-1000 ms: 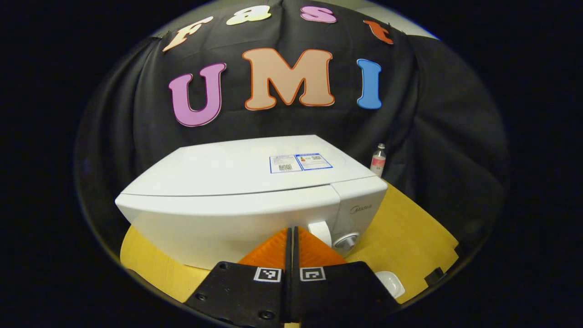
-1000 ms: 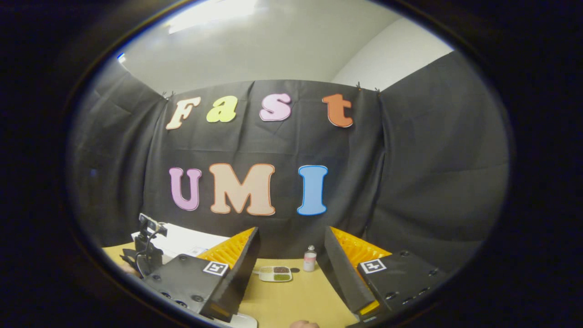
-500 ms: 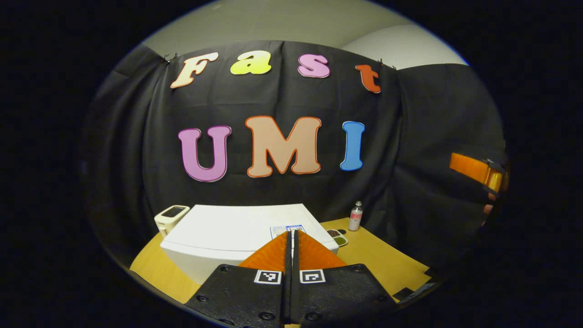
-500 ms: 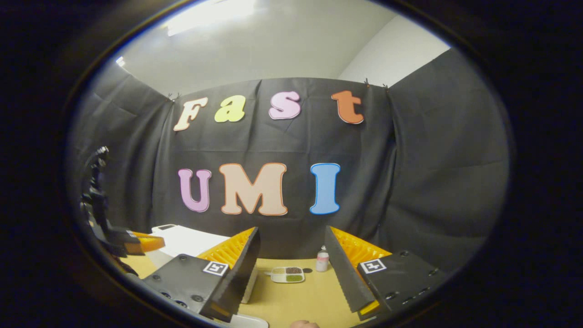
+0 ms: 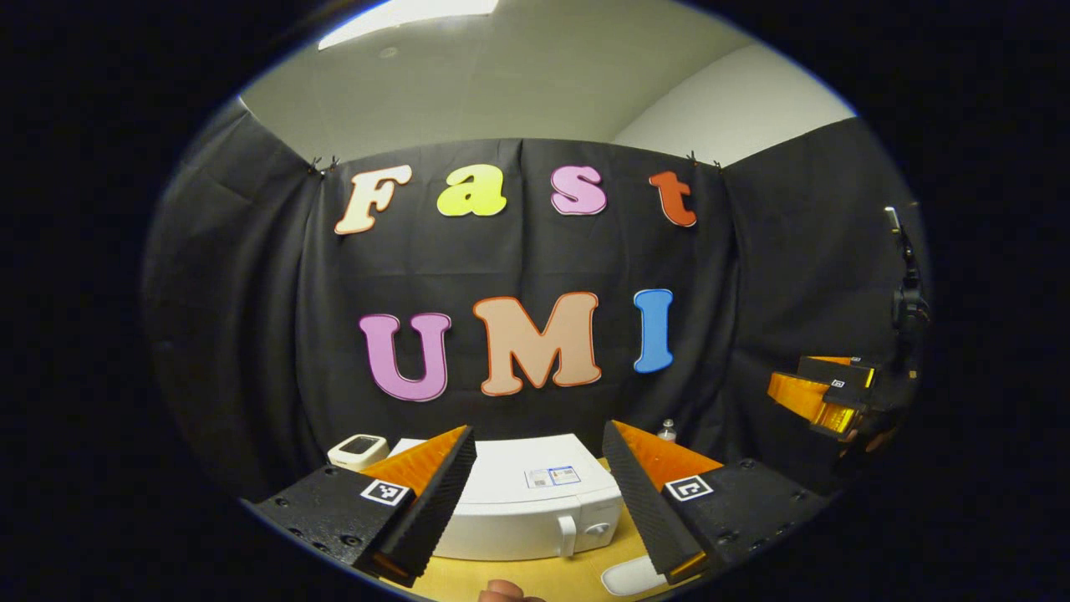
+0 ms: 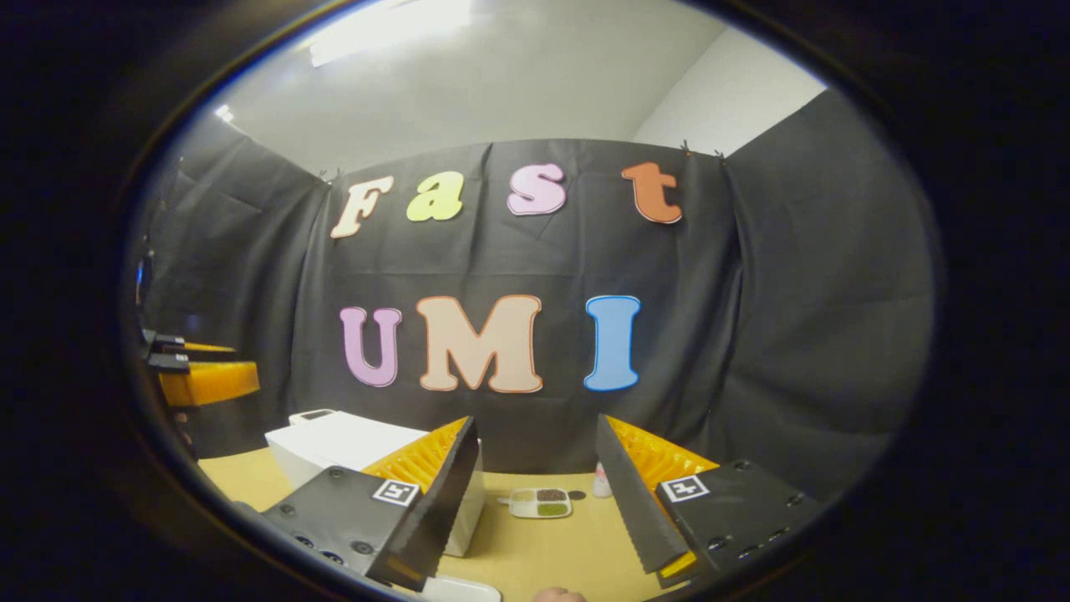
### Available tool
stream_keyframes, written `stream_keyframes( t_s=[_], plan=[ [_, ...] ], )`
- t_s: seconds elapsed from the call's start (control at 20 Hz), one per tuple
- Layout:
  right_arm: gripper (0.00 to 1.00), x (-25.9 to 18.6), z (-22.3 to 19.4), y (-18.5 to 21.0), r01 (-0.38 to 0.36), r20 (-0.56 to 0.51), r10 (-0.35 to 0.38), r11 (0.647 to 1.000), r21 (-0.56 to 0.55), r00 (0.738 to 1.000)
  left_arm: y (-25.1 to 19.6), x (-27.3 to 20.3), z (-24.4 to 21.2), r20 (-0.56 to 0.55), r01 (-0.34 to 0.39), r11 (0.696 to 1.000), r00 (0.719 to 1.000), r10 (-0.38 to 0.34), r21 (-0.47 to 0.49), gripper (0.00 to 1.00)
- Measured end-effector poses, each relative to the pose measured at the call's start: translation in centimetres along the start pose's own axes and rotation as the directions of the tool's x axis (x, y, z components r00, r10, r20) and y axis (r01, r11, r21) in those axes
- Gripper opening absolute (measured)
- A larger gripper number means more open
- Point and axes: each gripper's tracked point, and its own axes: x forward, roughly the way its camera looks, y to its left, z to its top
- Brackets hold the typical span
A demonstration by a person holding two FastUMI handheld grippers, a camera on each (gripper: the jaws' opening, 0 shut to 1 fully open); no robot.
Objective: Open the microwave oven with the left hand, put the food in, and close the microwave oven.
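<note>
While both grippers hang high above the counter, the scene reads so:

Stage: judged from the shut door, the opening step has not begun; the left gripper (image 5: 539,493) looks poised to approach.

Left jaws: spread wide with nothing between them, framing the glossy white box-shaped microwave oven (image 5: 535,510) at 6 o'clock in the left gripper view.

Right jaws: the right gripper (image 6: 535,493) is likewise wide open and holds nothing; its body appears at 3 o'clock in the left gripper view.

Microwave: it sits on the yellow wooden counter (image 6: 552,552), door closed, with a white upright handle (image 5: 568,535) near its right edge and a round knob just beside that.

Food: a small white divided tray of dark and green food (image 6: 541,502) lies on the counter at 6 o'clock in the right gripper view, apart from the oven's right side, with a small pink-labelled bottle (image 6: 601,482) near it.

Next move: by my reading, the left gripper must descend, bring its jaws around the handle, close, then swing the door outward.

Risk: the slim handle leaves little room for misalignment.
</note>
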Motion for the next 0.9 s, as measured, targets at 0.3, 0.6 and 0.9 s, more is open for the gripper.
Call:
stream_keyframes(
  t_s=[0.3,0.6,0.9],
  plan=[
    [0.84,-0.6,0.4,0.1,-0.003,0.016,0.003,1.0,0.019,1.0,1.2,-0.7,1.8,0.004,-0.049,0.995,0.999,0.049,-0.087,0.95],
    [0.84,-1.0,1.1,0.6,-0.018,0.024,0.017,0.999,0.027,1.0,2.2,-1.6,1.3,-0.004,-0.078,0.993,0.997,0.078,-0.084,0.95],
    [0.84,-1.3,1.2,0.4,-0.01,0.021,0.01,1.0,0.022,1.0,2.2,-1.8,1.2,-0.002,-0.074,0.995,0.997,0.074,-0.067,0.96]
  ],
)
